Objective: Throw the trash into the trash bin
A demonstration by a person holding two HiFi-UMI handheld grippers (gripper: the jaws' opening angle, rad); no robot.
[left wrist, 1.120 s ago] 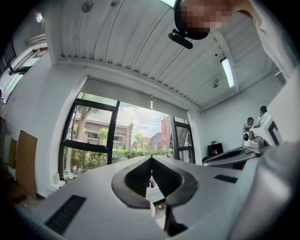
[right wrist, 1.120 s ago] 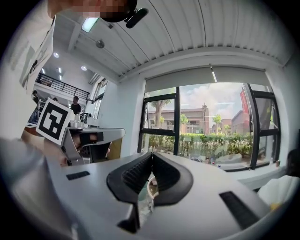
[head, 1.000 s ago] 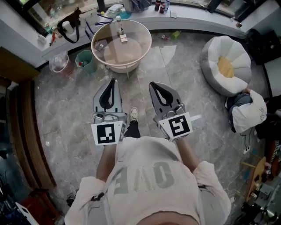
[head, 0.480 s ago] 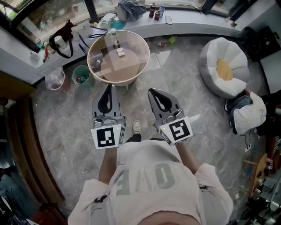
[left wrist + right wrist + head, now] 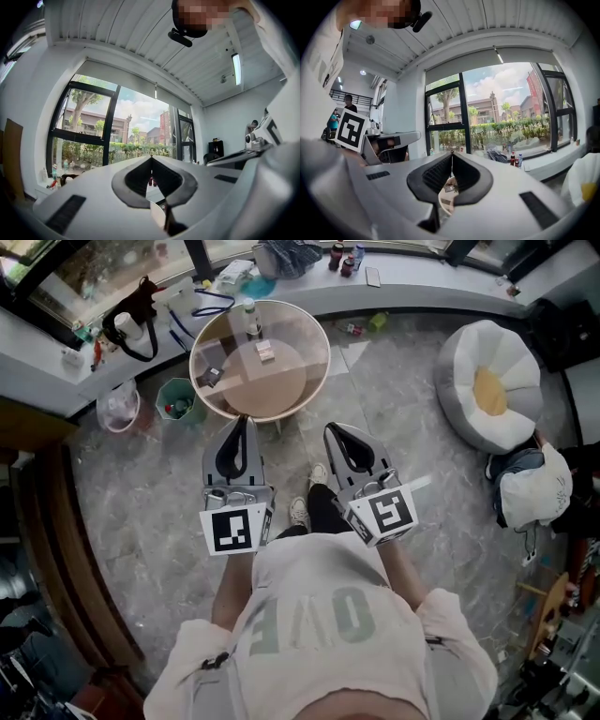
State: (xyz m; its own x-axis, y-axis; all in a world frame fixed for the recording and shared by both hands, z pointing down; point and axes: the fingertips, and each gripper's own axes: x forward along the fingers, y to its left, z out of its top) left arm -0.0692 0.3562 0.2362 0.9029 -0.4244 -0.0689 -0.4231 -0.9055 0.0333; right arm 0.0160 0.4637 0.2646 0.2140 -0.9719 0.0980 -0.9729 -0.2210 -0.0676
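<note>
Left gripper point(image 5: 244, 419) fingers pressed together, empty; right gripper point(image 5: 331, 428) fingers likewise; round table point(image 5: 327, 357) just ahead

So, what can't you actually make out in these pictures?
- Items on the round table: head view, too small to name.
- Contents of the green bin: head view, too small.
- The table in the gripper views: mostly blocked by the left hand-held gripper and right hand-held gripper.
- Floor underfoot: head view, hidden by the person's torso.

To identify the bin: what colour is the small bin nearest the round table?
The small bin is teal green; the head view shows it best.
</note>
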